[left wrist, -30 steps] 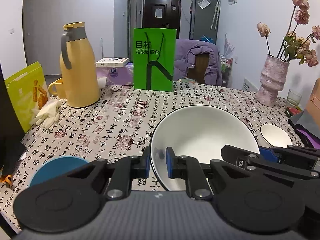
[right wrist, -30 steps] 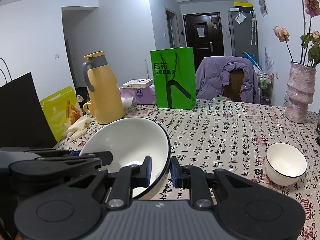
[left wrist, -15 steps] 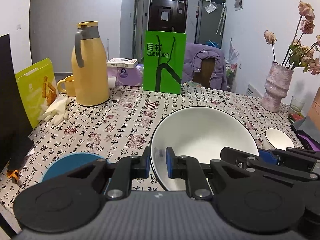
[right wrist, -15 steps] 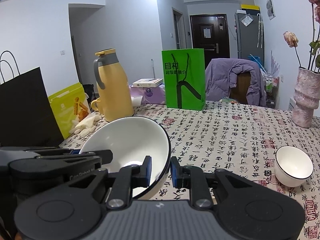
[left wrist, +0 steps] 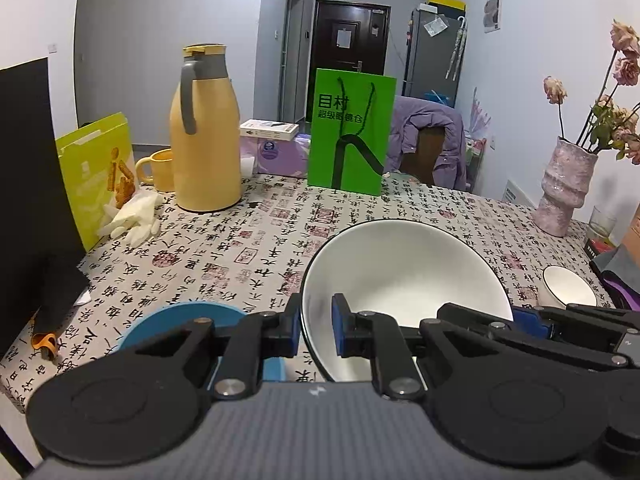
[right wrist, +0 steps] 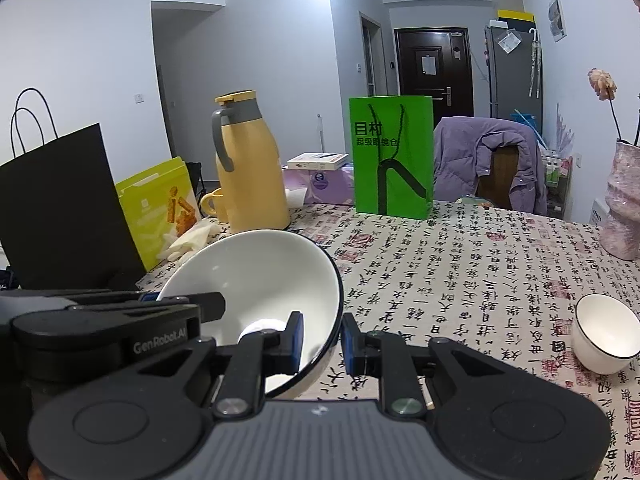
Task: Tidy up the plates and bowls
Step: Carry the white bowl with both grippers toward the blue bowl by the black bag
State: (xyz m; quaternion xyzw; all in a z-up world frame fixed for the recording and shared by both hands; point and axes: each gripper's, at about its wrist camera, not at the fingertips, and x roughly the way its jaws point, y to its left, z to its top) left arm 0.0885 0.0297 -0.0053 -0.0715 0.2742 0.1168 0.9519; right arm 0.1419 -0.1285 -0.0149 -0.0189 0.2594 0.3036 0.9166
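The large white bowl [left wrist: 404, 276] is held above the tablecloth [left wrist: 248, 240], pinched at its 9 o'clock rim by the left gripper [left wrist: 316, 326] and at its 3 o'clock rim by the right gripper [right wrist: 322, 338]. A blue plate [left wrist: 176, 322] lies at its 8 o'clock, a small white bowl [right wrist: 606, 334] at 3 o'clock.

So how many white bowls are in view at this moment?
2. The large white black-rimmed bowl is held by its rim between the left gripper and the right gripper. The small white bowl sits on the tablecloth to the right. Others may be hidden.
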